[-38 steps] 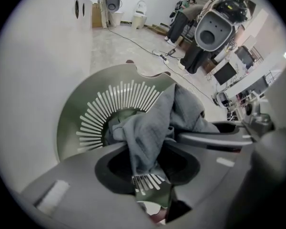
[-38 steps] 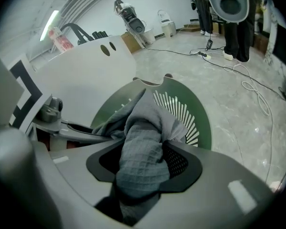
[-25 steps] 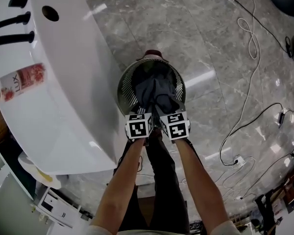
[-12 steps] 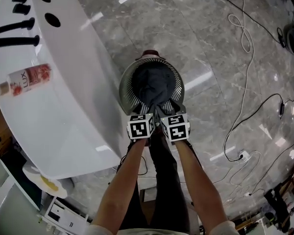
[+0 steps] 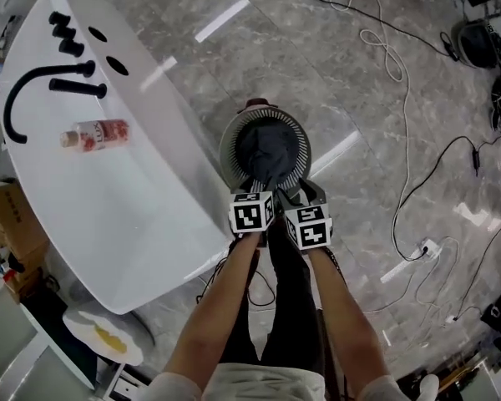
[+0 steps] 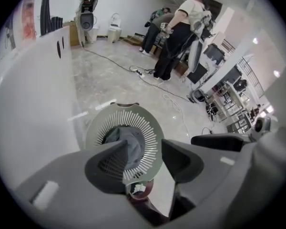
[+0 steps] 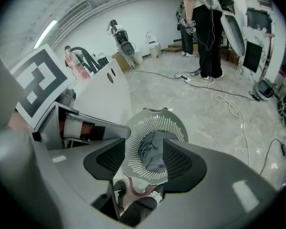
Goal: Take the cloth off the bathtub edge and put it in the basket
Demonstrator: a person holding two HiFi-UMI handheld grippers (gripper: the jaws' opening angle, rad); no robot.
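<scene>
Cloth (image 5: 263,150) sits in the basket (image 5: 299,140) at frame centre; left tool (image 6: 145,149) and right tool (image 7: 144,149), both spread and empty, could topple it if swung carelessly.

Grey marble-tile floor (image 5: 234,65), glossy, light streaks reflecting. Directly on it: 1 round slatted basket (image 5: 228,147), upright, just beside the white bathtub (image 5: 108,199), which also stands on the floor. Loose black and white cables (image 5: 401,82) snake across the right side, ending at 1 white power strip (image 5: 424,247).
</scene>
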